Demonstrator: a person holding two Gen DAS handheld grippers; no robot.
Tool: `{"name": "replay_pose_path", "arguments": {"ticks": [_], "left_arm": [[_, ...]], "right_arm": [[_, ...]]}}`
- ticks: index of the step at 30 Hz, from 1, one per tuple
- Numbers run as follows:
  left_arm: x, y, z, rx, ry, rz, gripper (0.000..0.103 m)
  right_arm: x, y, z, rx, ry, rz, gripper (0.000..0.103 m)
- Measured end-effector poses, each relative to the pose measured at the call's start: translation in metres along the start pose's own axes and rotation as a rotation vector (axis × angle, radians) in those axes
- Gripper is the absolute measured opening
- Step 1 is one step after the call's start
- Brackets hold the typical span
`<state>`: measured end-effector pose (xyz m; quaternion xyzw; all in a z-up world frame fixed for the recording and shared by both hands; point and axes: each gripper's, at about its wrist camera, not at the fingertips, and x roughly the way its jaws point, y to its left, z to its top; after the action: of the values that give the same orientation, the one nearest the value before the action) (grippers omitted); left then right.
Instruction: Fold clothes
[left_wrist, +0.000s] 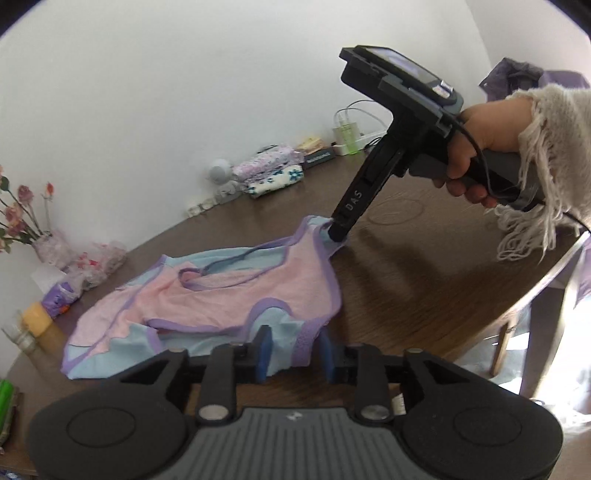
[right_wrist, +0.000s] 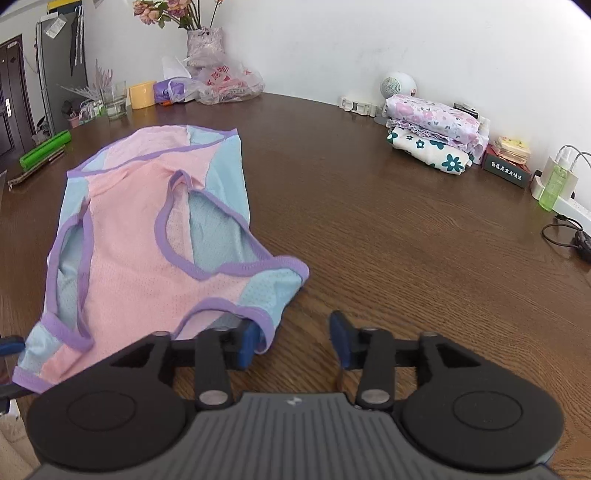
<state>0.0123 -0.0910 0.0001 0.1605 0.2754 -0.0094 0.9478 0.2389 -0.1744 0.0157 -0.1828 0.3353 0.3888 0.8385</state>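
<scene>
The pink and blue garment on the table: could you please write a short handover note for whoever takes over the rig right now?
Left tool: open, fingers astride the near purple-trimmed edge of the garment, not clamped.
Right tool: open, one finger touching a corner of the garment.
The garment lies rumpled and unfolded on the wooden table.
Done: two folded pieces sit stacked by the wall.
Left: grip the corners, spread it flat, fold it, probably add it to the stack.

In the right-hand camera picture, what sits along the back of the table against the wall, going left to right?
Glass → yellow cup → plastic bags → round white gadget → folded floral clothes → dark box → green spray bottle.
</scene>
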Motion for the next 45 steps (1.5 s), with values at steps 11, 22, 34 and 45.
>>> {"name": "replay_pose_path", "arguments": {"ticks": [11,22,34,45], "left_arm": [[0.002,0.059,0.026,-0.150,0.016,-0.138,0.050],[0.062,0.100,0.038,-0.254,0.197,-0.302,0.046],[0.083,0.104,0.046,-0.279,0.287,-0.392,0.037],[0.081,0.107,0.045,-0.278,0.325,-0.399,0.003]], "right_arm": [[-0.033,-0.011,0.007,0.059,0.002,0.142,0.056],[0.030,0.031,0.070,-0.365,0.129,0.250,0.052],[0.074,0.025,0.101,-0.621,0.415,0.491,0.039],[0.068,0.027,0.099,-0.782,0.460,0.553,0.002]]}}
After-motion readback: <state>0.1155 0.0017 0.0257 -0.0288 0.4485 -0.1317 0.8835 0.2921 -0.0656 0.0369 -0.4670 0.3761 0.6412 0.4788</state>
